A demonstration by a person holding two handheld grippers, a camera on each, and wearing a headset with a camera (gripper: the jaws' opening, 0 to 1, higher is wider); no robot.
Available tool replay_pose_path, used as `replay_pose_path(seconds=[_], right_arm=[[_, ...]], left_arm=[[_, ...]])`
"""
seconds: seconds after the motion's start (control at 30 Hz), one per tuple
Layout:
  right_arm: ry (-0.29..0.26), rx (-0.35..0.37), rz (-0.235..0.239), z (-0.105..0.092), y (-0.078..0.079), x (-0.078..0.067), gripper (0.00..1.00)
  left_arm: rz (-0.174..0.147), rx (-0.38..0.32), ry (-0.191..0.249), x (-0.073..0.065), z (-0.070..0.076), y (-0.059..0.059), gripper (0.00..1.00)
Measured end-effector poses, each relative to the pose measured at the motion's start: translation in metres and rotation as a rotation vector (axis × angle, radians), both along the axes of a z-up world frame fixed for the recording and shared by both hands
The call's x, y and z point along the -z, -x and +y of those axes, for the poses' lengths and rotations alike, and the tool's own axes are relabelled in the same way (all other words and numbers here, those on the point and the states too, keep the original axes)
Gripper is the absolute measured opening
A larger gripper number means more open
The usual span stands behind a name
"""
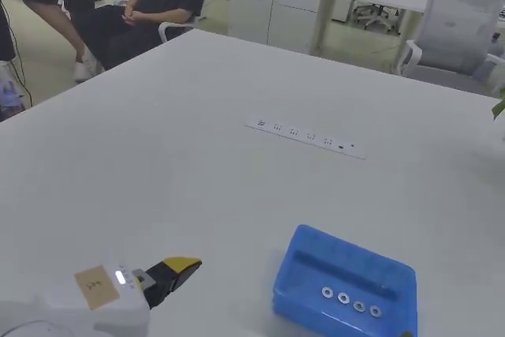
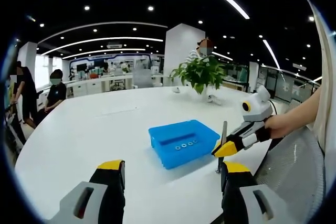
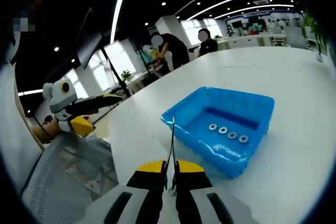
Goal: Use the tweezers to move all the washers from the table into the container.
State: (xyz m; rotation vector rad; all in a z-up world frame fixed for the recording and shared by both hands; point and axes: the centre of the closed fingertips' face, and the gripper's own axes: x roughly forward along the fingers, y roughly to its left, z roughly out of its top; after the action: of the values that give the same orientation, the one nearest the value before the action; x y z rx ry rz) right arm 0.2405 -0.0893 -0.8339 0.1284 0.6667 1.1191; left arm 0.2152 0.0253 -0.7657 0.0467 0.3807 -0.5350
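Note:
A blue container [image 1: 296, 262] stands on the white table near its front edge, with several washers [image 1: 350, 301] in a row inside it. My left gripper [image 1: 183, 267] is at the lower left and points at the container. In its own view the left gripper [image 2: 173, 182] is open with nothing between the jaws, and the container [image 2: 168, 136] with the washers [image 2: 185, 144] lies ahead. My right gripper [image 3: 170, 169] is shut on thin metal tweezers [image 3: 171, 142] that point up just short of the container [image 3: 189, 114]; the washers [image 3: 227, 131] lie beyond the tips.
A strip of power sockets [image 1: 306, 137] is set into the middle of the table. A person sits beyond the far left corner [image 1: 150, 5] and another stands beside them. A potted plant [image 2: 199, 74] stands on the table's far side. White chairs [image 1: 454, 41] are behind the table.

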Motion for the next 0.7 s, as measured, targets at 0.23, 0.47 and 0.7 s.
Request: replay_pose_path(seconds=[0.23, 0.47, 0.7], right_arm=[[0.040, -0.055, -0.093, 0.005, 0.011, -0.001, 0.04], [0.124, -0.205, -0.260, 0.011, 0.029, -0.002, 0.05], [0.210, -0.306, -0.381, 0.012, 0.033, 0.001, 0.04]], left_arm=[[0.010, 0.009, -0.013, 0.003, 0.000, 0.001, 0.75], [0.013, 0.011, -0.016, 0.005, 0.000, 0.001, 0.75], [0.014, 0.013, -0.017, 0.005, 0.000, 0.001, 0.75]])
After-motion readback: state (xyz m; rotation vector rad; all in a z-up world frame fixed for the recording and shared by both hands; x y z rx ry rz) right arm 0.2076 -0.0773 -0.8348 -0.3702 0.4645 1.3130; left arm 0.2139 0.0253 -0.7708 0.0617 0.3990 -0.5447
